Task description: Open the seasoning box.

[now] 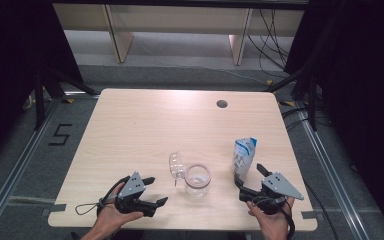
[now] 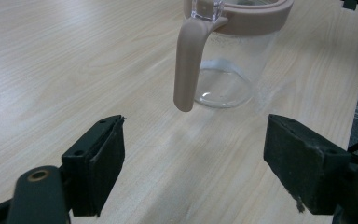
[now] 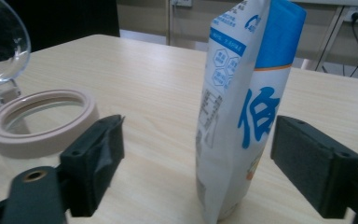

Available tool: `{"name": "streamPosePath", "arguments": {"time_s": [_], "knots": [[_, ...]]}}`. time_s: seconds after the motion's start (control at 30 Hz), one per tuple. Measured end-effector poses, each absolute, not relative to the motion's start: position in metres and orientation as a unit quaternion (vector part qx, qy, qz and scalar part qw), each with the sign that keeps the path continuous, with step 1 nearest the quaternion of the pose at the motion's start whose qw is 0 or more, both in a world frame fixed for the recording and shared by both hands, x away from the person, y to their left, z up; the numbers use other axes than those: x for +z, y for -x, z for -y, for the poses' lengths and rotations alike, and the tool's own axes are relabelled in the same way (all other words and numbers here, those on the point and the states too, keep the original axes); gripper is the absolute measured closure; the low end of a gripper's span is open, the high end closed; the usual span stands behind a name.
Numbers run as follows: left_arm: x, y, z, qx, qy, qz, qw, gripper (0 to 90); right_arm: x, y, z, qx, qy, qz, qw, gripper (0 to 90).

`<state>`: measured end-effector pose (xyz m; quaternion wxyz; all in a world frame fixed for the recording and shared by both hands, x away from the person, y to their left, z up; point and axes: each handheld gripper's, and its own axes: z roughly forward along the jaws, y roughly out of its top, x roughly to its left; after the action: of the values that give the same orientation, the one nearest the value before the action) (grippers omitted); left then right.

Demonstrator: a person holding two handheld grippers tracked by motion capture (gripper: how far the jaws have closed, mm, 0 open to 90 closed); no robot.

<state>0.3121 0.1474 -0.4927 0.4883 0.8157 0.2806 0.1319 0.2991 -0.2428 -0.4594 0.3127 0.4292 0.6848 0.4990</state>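
Pouch (image 1: pixel 244 156) in white and blue stands upright at the near right of the table (image 1: pixel 145 120), its long axis vertical and its sealed blue top pointing up; in the right gripper view the pouch (image 3: pixel 235 116) shows its narrow edge, and its top and foot run off the picture. The right gripper (image 1: pixel 252 181) sits just near of it, released, with the jaws spread wide on either side and neither pad touching the pouch. A clear glass jar (image 1: pixel 198 180) with a pinkish rim stands upright just left of the pouch, at the near middle of the table, its clear hinged lid (image 1: pixel 176 165) flipped open to the far left. The jar's pink handle (image 2: pixel 189 60) hangs down on the side facing the left gripper (image 1: pixel 156 190), which rests at the near left with its jaws parted on nothing. A round cable hole (image 1: pixel 222 104) lies far off by the far edge. Nothing stands between either gripper and its nearest thing. The print on the pouch is too small to read from above.
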Motion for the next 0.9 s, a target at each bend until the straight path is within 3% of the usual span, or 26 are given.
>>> {"name": "streamPosePath", "arguments": {"time_s": [0.3,0.57,0.9], "knots": [[-0.492,-0.313,-0.147,0.132,-0.818,-0.277,0.486,19.9,-0.47,-0.315,0.242,0.481,-0.43,-0.696,0.315,15.4],[-0.492,-0.314,-0.146,0.128,-0.816,-0.28,0.489,19.9,-0.478,-0.333,0.237,0.463,-0.446,-0.684,0.345,15.4],[-0.493,-0.315,-0.144,0.122,-0.817,-0.276,0.491,19.9,-0.49,-0.351,0.235,0.466,-0.451,-0.686,0.33,15.5]]}}
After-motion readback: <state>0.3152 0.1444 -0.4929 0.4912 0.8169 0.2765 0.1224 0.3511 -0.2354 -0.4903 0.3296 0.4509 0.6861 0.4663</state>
